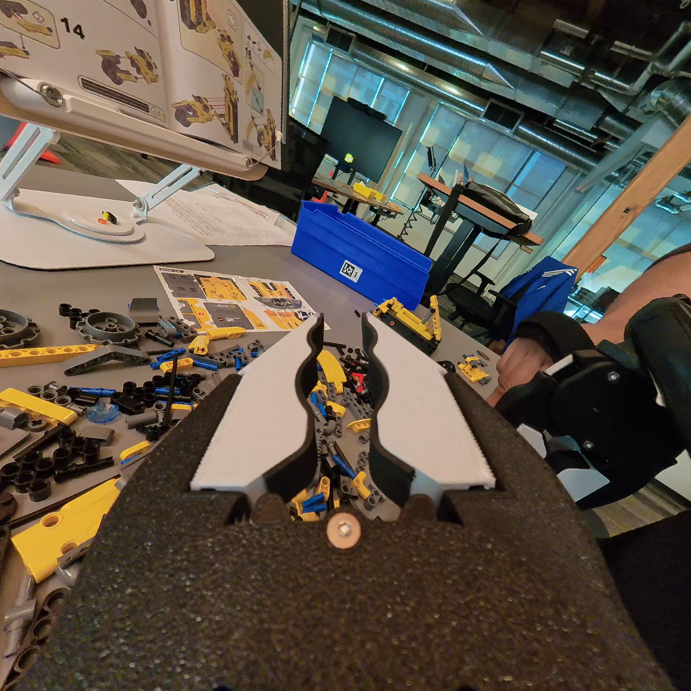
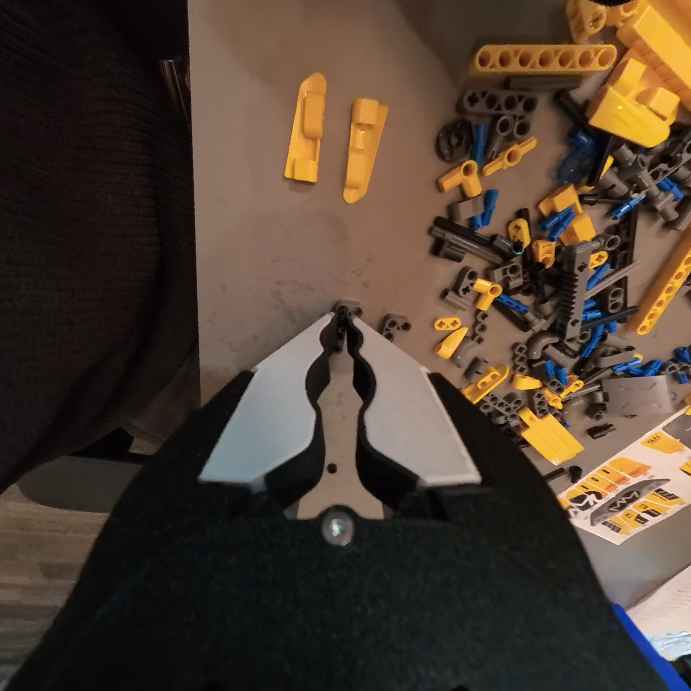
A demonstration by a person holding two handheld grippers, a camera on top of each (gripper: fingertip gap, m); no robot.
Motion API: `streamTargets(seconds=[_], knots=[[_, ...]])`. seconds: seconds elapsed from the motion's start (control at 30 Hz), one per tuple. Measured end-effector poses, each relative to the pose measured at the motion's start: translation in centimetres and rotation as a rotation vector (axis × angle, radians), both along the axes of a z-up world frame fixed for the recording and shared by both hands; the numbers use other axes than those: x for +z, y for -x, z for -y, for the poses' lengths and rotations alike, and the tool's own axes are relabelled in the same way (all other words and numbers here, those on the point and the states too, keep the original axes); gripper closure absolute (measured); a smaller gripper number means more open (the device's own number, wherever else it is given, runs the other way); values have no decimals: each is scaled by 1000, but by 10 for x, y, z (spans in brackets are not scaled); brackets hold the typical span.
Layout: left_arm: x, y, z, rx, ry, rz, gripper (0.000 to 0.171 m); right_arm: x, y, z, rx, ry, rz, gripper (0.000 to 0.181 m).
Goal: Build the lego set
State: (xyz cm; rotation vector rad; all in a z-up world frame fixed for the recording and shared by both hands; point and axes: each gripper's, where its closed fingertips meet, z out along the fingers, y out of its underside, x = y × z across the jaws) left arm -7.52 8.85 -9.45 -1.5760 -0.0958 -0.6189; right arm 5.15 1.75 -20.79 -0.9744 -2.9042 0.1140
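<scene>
Right hand-held gripper [image 2: 343, 326] pinches a small dark peg [image 2: 341, 331] near the table [image 2: 269, 243] edge; left hand-held gripper [image 1: 342, 329] hovers spread above loose building pieces [image 1: 336, 418].

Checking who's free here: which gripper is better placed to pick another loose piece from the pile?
Left. The left gripper is open and empty, its fingers right over the pile of loose pieces. The right gripper is shut on a small dark piece, off to the side of the pile.
</scene>
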Motion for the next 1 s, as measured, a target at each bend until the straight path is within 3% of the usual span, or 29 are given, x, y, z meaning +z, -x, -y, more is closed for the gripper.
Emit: streamTargets(seconds=[0.33, 0.53, 0.8, 0.9, 1.0], knots=[[0, 1, 0, 3, 0, 1, 152, -1, 1, 1, 132, -53, 48, 179], [1, 2, 1, 4, -4, 6, 152, -2, 1, 1, 93, -27, 68, 179], [2, 2, 2, 5, -10, 10, 152, -2, 2, 1, -100, 67, 78, 178], [2, 2, 2, 5, -10, 10, 152, -2, 2, 0, -91, 69, 77, 178], [2, 3, 2, 7, -10, 10, 152, -2, 2, 1, 4, 29, 62, 178]])
